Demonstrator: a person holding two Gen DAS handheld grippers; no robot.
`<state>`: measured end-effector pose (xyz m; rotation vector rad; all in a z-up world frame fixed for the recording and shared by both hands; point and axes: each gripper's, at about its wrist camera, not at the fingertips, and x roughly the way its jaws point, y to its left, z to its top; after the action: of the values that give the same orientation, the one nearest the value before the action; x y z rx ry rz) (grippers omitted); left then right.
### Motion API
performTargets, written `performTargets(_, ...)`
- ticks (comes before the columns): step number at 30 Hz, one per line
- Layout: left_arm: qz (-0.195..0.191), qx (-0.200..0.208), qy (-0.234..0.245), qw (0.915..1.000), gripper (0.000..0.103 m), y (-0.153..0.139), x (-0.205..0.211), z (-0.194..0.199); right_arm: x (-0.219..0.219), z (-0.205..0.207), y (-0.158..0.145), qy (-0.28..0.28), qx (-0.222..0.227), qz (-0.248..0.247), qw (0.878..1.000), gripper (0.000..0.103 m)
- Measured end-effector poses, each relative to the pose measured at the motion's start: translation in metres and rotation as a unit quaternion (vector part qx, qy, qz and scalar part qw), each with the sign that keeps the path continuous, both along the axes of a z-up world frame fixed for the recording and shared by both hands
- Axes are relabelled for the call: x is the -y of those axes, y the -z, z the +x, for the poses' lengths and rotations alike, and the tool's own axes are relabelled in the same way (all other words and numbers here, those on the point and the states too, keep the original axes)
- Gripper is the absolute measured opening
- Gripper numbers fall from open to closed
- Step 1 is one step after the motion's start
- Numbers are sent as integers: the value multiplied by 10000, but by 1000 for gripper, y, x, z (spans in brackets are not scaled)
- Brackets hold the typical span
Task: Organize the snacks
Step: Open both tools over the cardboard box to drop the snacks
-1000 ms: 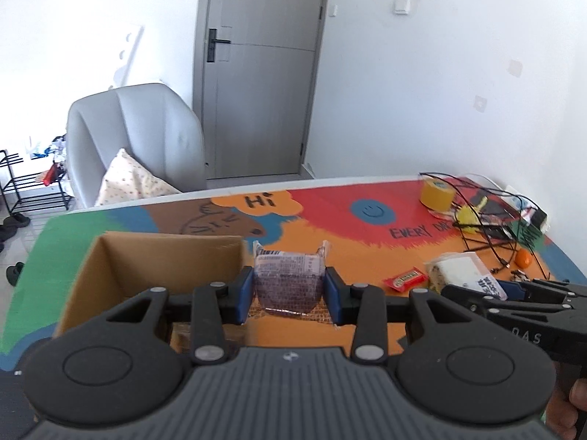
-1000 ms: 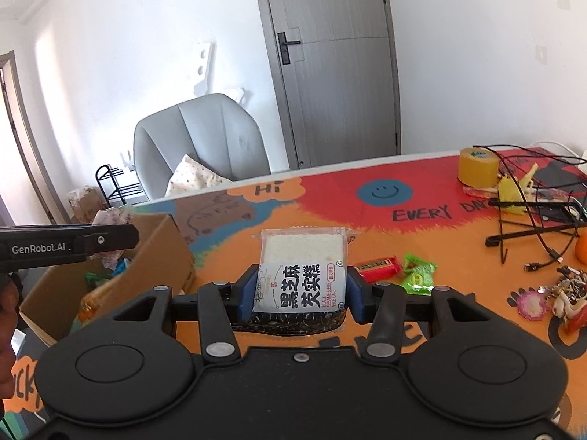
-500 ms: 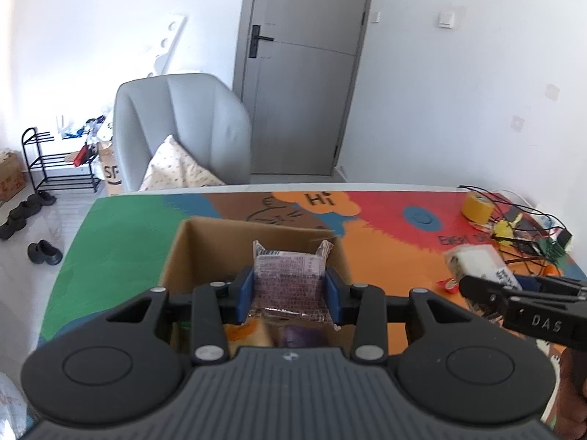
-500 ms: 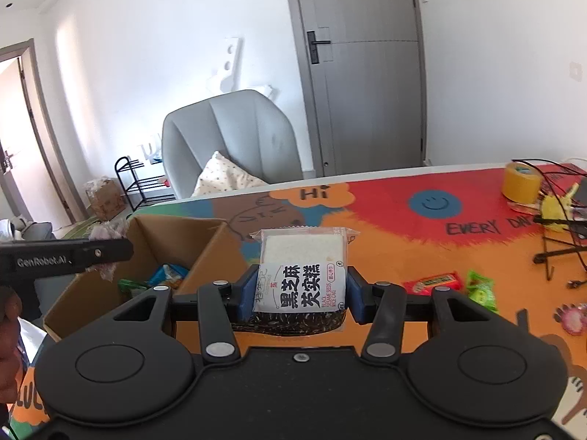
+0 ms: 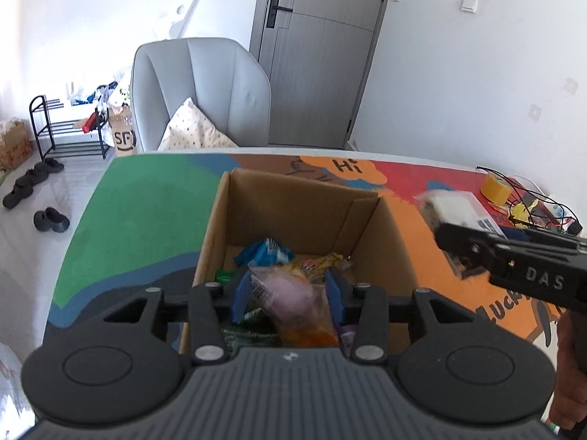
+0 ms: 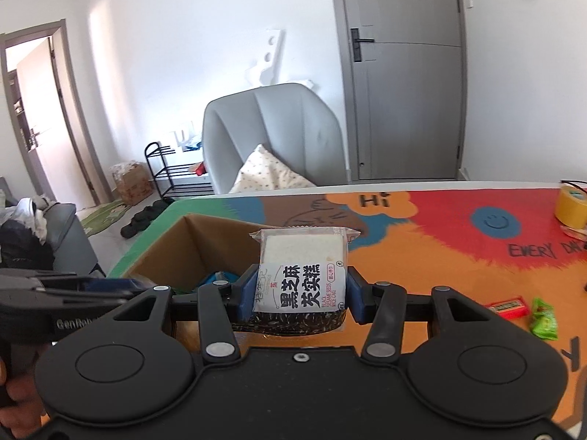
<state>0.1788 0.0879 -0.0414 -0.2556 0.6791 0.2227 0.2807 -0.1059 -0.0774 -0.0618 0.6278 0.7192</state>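
My left gripper (image 5: 288,295) hangs over the open cardboard box (image 5: 293,198). The purple snack packet (image 5: 290,293) lies blurred between its blue pads, which look spread wider than the packet. Several snack packets lie inside the box. My right gripper (image 6: 299,291) is shut on a white and black sesame rice cake packet (image 6: 302,275), held just right of the box (image 6: 205,242). It also shows in the left wrist view (image 5: 453,207), beside the box's right wall.
A red candy bar (image 6: 508,306) and a green packet (image 6: 543,321) lie on the colourful table mat. A yellow tape roll (image 6: 572,207) and cables (image 5: 532,209) sit at the far right. A grey chair (image 5: 200,95) stands behind the table.
My left gripper moved down over the box and its pads spread; the purple packet is dropping from them. My right gripper carried the rice cake packet left, close to the box.
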Motion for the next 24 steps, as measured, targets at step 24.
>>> performTargets(24, -665, 389, 11, 9970, 75, 3, -22, -22, -37, 1, -4, -136, -7, -75, 9999, 68)
